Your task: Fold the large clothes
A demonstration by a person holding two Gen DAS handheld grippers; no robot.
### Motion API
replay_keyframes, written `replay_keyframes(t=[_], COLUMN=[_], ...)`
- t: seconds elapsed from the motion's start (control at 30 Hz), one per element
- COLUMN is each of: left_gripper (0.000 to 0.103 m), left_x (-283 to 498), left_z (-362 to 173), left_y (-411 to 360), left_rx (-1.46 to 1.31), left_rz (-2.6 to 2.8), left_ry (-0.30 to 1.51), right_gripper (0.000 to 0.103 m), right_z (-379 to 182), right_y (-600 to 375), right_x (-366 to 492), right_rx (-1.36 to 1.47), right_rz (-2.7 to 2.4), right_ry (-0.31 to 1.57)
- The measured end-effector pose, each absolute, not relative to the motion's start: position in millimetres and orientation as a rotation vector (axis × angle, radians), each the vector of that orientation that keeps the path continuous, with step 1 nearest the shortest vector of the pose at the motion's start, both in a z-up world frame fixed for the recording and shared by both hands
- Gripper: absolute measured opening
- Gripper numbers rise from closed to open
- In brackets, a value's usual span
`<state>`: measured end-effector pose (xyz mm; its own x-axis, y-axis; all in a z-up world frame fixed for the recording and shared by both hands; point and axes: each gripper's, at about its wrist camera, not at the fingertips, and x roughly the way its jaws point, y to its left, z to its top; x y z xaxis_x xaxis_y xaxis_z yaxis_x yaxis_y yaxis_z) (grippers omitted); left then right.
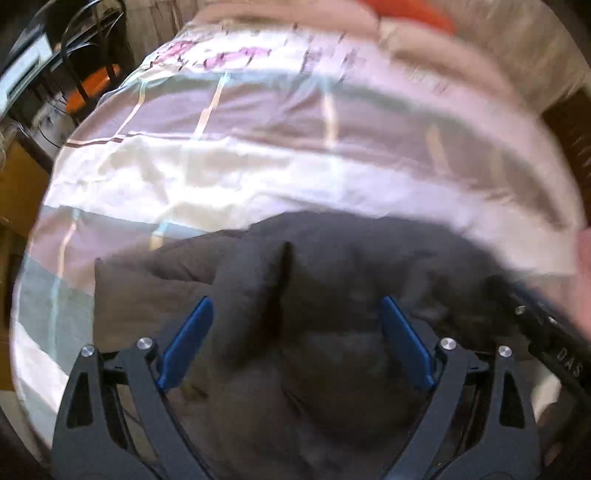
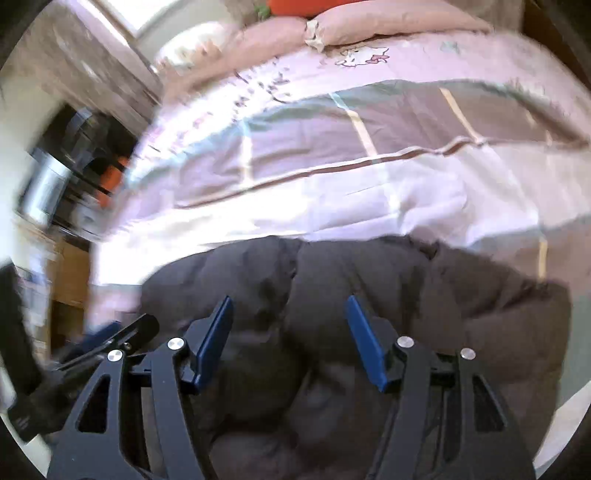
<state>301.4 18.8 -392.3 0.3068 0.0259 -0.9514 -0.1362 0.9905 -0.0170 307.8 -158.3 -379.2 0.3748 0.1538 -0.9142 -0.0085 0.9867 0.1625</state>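
Two claws point steeply down at a dark grey padded jacket (image 1: 332,332) that lies on a bed. The jacket is puffy and quilted, bunched into soft ridges, and it rests on a bedspread (image 1: 258,166) banded in pink, mauve, white and pale green, with thin cream lines crossing the bands.

In the left wrist view the left claw (image 1: 297,306) stands spread wide. Its blue fingers (image 1: 188,343) are well apart, and a raised fold of the jacket stands up between them without either pad pressing on it. At the right edge of that view the black frame of the other tool reaches in, with part of a hand (image 1: 583,280) beside it, both blurred.

In the right wrist view the right claw (image 2: 291,306) is also spread, though less widely. Its blue fingers (image 2: 214,343) hang over the jacket's quilted surface, and nothing is pinched between them. Whether the tips touch the fabric I cannot tell. The left tool shows at the lower left of this view, blurred.

At the head of the bed lie pink pillows (image 2: 369,22) with something orange (image 2: 306,5) behind them. A cartoon print (image 2: 362,57) marks the upper bedspread. Beside the bed stands dark furniture (image 1: 74,66), smeared by motion.
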Motion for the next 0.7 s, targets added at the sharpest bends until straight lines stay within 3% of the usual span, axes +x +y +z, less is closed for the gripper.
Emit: replay_keyframes(t=[0.07,0.23,0.43,0.5,0.7], left_gripper=[0.101,0.101,0.098,0.098,0.1], left_x=[299,280,221,201,169], left_z=[-420,-453,-381,-380,-459], left_y=[32,40,53,44,18], left_rx=[-0.134,-0.156,-0.242,-0.228,-0.159], left_rz=[0.135,0.13,0.131,0.11,0.11], left_ry=[1.328,1.386,1.235,1.239,1.455], right_gripper=[0.064,0.068,0.068,0.068,0.072], right_z=[-405,-435,-376,-372,-455], right_y=[-153,-146,-197,-204,-187], right_x=[309,302,255,227,184], right_rx=[0.021,-0.115,0.177,0.225,0.09], right_rz=[0.055,0.061,0.1,0.117,0.104], right_ry=[1.219,1.25,1.157,1.167,1.341])
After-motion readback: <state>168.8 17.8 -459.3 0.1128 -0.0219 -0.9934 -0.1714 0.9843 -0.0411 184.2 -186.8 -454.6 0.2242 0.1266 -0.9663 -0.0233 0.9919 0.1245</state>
